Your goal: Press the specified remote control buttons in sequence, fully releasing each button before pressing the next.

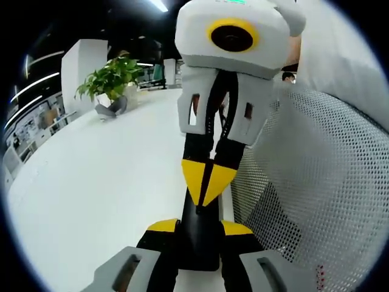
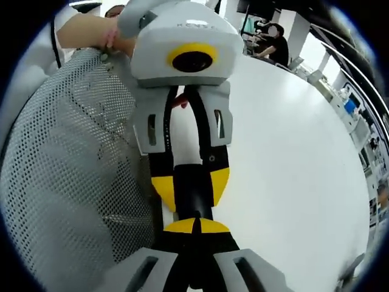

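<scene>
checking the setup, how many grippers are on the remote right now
2. The left gripper clamps the black remote between its jaws; the right gripper, jaws shut, meets the remote's far end tip-first.

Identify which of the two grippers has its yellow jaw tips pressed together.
The right gripper: its yellow tips meet in a point. The left gripper has its tips apart, with the black remote clamped between them.
</scene>
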Demonstrator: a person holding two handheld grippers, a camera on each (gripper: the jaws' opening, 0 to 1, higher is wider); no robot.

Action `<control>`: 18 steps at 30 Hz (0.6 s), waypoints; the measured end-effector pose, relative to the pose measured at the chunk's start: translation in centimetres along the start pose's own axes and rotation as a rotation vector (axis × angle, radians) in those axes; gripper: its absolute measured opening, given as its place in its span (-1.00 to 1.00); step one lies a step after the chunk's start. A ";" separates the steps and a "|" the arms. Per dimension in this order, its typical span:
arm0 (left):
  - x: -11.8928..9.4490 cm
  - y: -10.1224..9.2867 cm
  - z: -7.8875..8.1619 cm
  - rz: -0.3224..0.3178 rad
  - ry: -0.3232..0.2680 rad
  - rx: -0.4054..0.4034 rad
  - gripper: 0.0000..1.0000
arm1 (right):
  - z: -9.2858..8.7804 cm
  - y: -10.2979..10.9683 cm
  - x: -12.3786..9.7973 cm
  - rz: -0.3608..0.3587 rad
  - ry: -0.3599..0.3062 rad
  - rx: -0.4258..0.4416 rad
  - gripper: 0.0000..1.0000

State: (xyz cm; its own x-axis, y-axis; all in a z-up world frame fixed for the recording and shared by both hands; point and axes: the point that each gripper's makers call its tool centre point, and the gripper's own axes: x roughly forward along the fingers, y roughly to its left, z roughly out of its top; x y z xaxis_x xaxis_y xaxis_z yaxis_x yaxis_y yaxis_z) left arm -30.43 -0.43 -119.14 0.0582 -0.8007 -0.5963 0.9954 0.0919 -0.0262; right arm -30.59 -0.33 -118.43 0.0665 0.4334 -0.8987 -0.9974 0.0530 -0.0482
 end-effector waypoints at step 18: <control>0.0 0.0 0.0 0.008 0.014 0.007 -0.51 | 0.2 -0.3 0.0 -0.061 -0.085 0.168 -1.00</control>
State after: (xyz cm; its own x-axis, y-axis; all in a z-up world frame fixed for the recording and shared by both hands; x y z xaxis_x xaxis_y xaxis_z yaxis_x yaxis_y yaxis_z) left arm -30.38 -0.46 -119.16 0.0649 -0.7918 -0.6074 0.9954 0.0942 -0.0164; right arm -30.30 -0.20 -118.31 0.1359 0.4993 -0.8557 -0.9735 0.2275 -0.0219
